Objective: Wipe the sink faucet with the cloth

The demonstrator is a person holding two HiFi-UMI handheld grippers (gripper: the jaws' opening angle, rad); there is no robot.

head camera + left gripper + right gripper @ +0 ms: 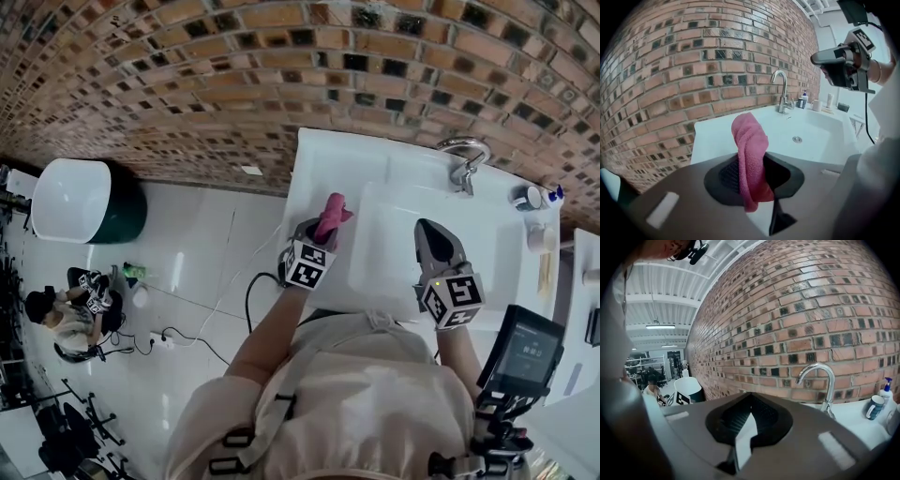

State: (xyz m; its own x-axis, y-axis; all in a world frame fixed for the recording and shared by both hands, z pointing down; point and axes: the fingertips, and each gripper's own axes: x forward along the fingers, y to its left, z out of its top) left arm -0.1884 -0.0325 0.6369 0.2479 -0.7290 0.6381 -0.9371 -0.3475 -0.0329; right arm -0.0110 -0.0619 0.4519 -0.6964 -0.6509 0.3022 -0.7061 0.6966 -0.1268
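Cloth is gripped, faucet is not yet wiped.

The left claw (pixel 320 231) is clamped on the pink cloth (pixel 334 208), which stands up out of its jaws over the left edge of the white sink (pixel 394 183). The right claw (pixel 431 236) has its jaws together with nothing between them and hangs over the basin. The faucet (pixel 464 157) stands at the back of the sink by the brick wall, well apart from the cloth. I judge this as the approach step. The next move calls for carrying the cloth across the basin to the spout and pressing its free end on the metal, not the hard jaws.
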